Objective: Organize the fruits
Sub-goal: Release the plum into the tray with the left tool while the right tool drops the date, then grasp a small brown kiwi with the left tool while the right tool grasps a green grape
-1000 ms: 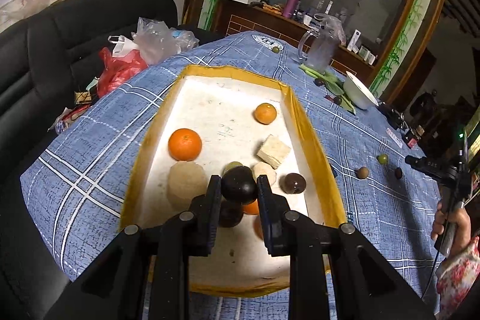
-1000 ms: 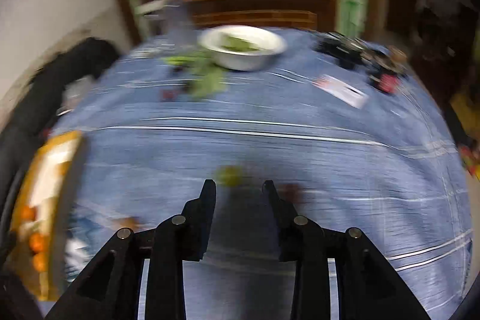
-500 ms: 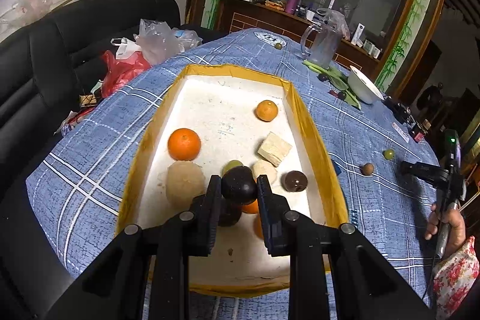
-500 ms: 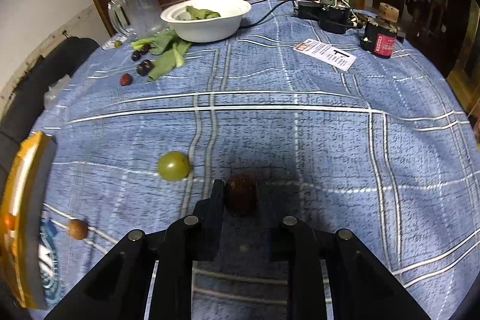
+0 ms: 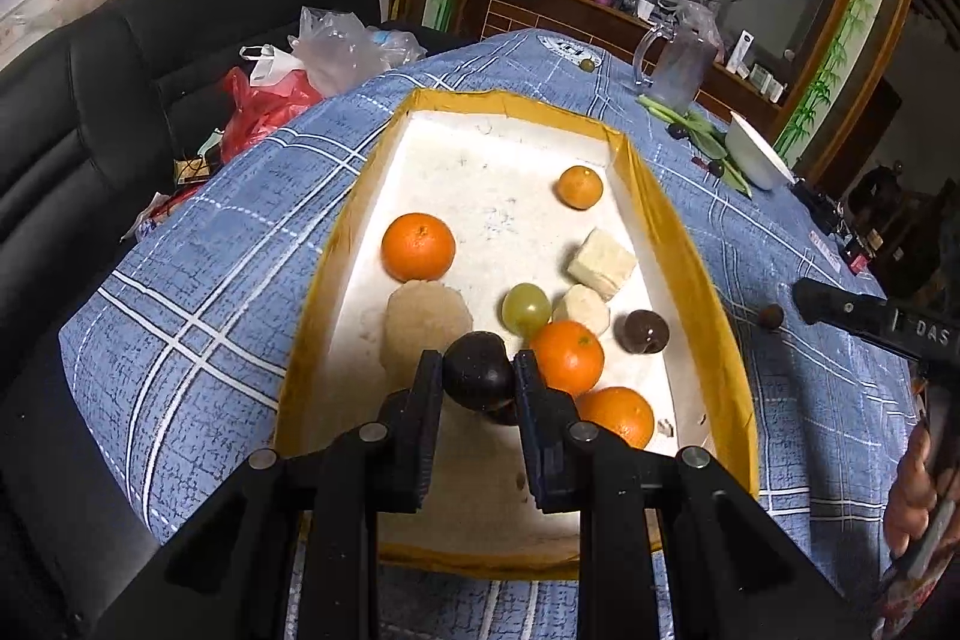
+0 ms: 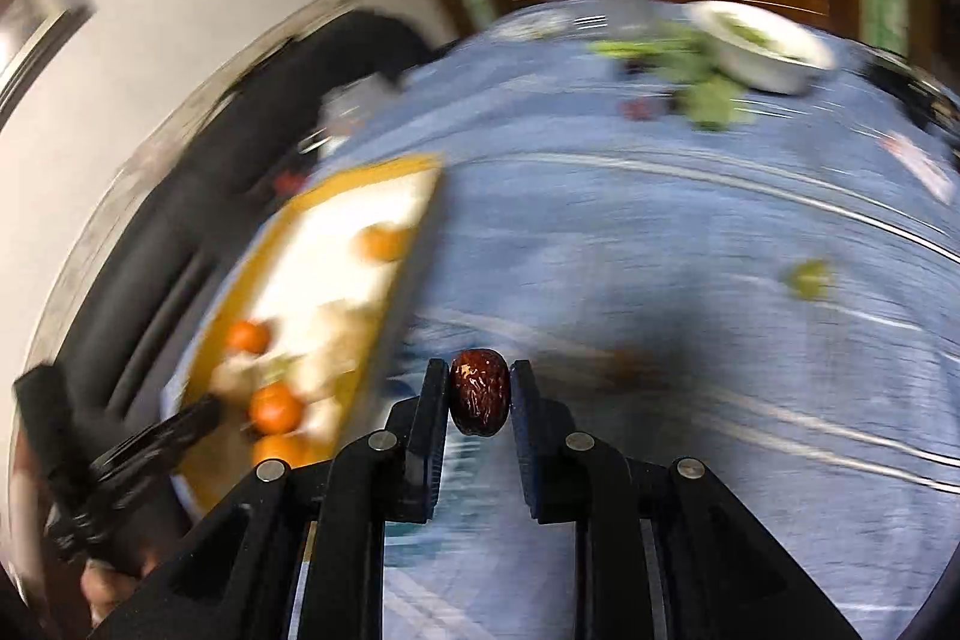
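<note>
A round surface [image 5: 198, 244] draped in a blue checked cloth is seen in both wrist views. On it lies a long tray [image 5: 684, 244] with yellow walls and a white floor. Inside the tray are found a large orange [image 5: 418, 246] near the left wall, a pale rough lump [image 5: 420, 322] just below it, a smaller orange [image 5: 579, 187] toward the far end, a pale cube [image 5: 602, 263], a green grape [image 5: 525, 307], two more oranges [image 5: 567, 356] close to the near right, and a dark brown ball [image 5: 645, 331] by the right wall. A white bowl [image 6: 765, 43] with greens is set at the far side of the surface, blurred. The left tongs [image 5: 478, 377] are held over the near part of the tray, clamped on a dark round fruit [image 5: 478, 370]. The right tongs [image 6: 479, 394] are clamped on a wrinkled red-brown date [image 6: 480, 391], held above the cloth just right of the tray. A loose green grape [image 6: 807, 278] is left on the cloth, well apart.
</note>
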A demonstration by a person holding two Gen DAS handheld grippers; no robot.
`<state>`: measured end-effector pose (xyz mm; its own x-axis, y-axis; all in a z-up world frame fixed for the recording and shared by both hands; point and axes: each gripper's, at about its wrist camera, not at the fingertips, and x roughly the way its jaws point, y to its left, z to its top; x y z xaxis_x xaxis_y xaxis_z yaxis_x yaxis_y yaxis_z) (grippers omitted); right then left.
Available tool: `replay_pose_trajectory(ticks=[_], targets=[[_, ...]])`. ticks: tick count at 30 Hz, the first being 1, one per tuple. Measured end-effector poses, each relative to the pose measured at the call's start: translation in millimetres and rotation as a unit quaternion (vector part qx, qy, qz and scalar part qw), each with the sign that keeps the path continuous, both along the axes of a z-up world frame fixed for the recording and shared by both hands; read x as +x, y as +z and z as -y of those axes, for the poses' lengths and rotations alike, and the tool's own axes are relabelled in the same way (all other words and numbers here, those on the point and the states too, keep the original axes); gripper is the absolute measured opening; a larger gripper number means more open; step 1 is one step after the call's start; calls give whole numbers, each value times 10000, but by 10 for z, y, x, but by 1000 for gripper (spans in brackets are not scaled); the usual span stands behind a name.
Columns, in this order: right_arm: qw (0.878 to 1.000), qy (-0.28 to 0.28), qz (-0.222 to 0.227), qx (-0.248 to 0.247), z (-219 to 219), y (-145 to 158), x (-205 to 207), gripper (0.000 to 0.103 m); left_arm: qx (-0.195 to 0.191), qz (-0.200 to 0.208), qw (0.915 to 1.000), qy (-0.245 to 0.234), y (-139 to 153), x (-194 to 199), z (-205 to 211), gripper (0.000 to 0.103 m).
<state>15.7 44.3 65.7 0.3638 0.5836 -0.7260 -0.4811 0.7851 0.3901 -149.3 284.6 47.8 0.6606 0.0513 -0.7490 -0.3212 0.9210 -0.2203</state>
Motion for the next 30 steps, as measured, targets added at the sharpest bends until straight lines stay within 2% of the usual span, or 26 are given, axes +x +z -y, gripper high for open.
replay_pose_trajectory(ticks=[4,5,8,14,20,21,24,30], targets=[[9980,601,100,-191,-617,-14,-236,23,0,24,10000,67,10,-38,-37,24],[9974,673,124,-244,-713,-25,-272,23,-18,58,9999,81,21,-57,-50,27],[9955,889,88,-314,-1017,-82,-322,23,-99,201,9996,163,64,-124,-107,49],[9940,1038,-88,-342,-1420,-145,-215,23,-244,351,9987,276,108,-228,-235,53],[9946,919,-391,-297,-1631,-270,-14,23,-391,399,9982,205,104,-271,-293,56],[9946,901,-417,-299,-1658,-285,2,26,-386,406,9982,197,106,-273,-291,57],[9952,830,-431,-273,-1664,-298,22,46,-393,447,9981,171,117,-287,-291,61],[9971,728,-150,-190,-1447,-110,-21,47,-367,475,9980,195,148,-309,-263,62]])
